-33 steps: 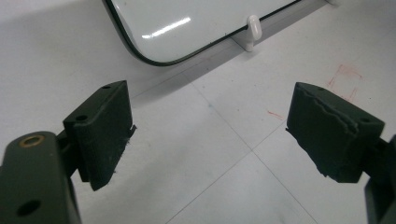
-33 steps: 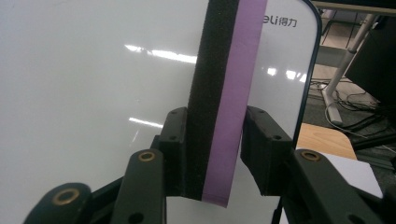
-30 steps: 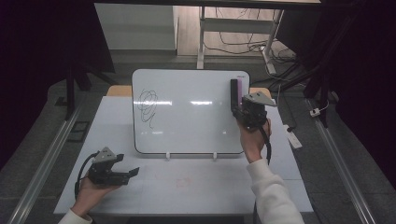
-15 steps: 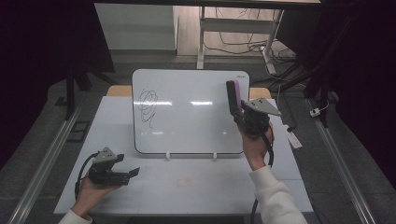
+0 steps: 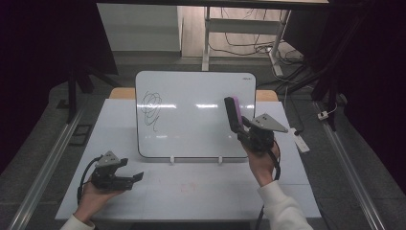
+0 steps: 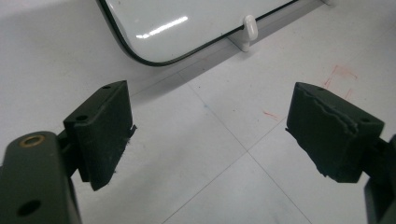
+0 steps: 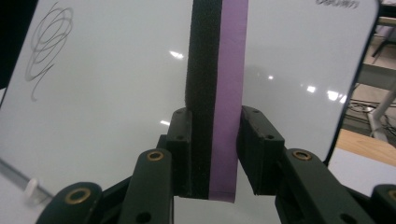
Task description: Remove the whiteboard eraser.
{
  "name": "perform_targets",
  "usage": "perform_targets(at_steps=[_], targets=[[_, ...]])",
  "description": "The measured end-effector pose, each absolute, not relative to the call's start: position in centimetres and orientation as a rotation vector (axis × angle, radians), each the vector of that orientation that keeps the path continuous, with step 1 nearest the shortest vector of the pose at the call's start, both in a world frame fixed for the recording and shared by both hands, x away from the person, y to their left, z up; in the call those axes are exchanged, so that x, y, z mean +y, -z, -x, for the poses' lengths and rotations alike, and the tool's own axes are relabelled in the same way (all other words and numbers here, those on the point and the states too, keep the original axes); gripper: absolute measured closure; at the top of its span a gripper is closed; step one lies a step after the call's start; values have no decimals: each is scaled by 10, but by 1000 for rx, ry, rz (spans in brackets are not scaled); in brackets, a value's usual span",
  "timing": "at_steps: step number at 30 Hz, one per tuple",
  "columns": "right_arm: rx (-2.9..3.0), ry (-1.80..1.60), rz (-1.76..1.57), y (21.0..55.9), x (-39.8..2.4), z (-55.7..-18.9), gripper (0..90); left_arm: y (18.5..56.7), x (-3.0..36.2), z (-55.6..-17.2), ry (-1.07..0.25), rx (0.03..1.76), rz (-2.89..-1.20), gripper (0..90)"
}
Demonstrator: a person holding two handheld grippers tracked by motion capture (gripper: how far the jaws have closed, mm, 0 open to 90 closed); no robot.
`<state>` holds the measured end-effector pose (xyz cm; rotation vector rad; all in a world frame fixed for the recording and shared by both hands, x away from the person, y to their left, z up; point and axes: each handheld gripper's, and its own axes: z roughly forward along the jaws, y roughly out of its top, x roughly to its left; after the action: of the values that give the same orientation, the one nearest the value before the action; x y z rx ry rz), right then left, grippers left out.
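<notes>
High view, right tongs (image 5: 238, 125) clamping eraser (image 5: 232, 114) before whiteboard (image 5: 191, 91), left tongs (image 5: 133, 178) agape, empty.

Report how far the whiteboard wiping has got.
Done: the right hand-held gripper is shut on the purple-backed eraser, raised before the whiteboard. In hand: bringing it toward the board. Left: the black scribble is unwiped. The left hand-held gripper rests open on the table.

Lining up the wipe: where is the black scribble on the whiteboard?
High view: the black scribble sits at the white board's upper left, far left of the purple-and-black eraser.
</notes>
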<state>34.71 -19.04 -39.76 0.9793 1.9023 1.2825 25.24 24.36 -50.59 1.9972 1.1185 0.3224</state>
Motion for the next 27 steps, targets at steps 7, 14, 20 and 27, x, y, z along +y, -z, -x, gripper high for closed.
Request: perform_targets(at_steps=[7, 14, 20, 27], targets=[[1983, -1278, -918, 411, -191, -336, 657, 505, 243, -253, -316, 1110, -1998, 159], [2055, -1266, -855, 422, -189, -328, 658, 502, 240, -253, -303, 1091, -1998, 170], [2103, -1259, -798, 429, -186, -321, 658, 496, 237, -254, -278, 1077, -1979, 173], [2164, -1253, -711, 436, -182, -309, 659, 488, 227, -256, -263, 1039, -1984, 178]])
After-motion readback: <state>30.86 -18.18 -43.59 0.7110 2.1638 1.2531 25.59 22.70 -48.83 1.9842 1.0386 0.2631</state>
